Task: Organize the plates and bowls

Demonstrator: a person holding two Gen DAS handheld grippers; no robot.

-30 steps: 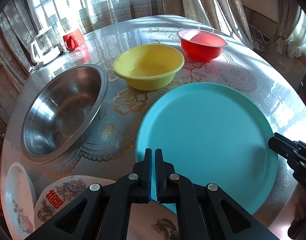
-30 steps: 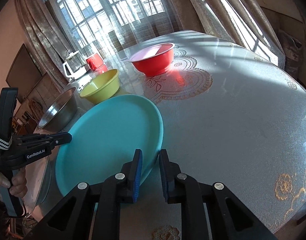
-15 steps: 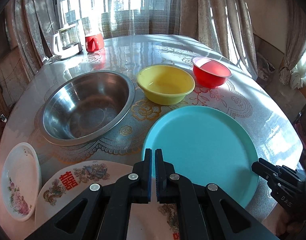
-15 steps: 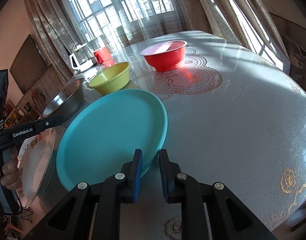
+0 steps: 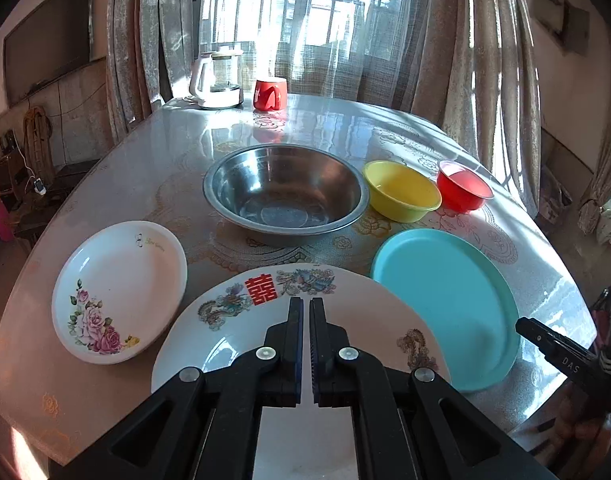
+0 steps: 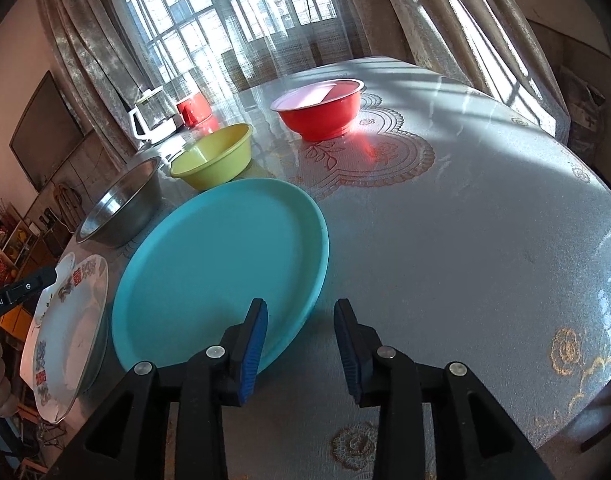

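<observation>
Steel bowl (image 5: pixel 283 194), yellow bowl (image 5: pixel 401 190), red bowl (image 5: pixel 463 190) all empty

My table (image 5: pixel 153 168) carries steel bowl (image 5: pixel 283 194), yellow bowl (image 5: pixel 401 190), red bowl (image 5: pixel 463 192) far; three plates near.

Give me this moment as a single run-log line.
left gripper: shut, empty, above big patterned plate | right gripper: opening, teal plate rim between jaws, pads clear | bowls: untouched
</observation>
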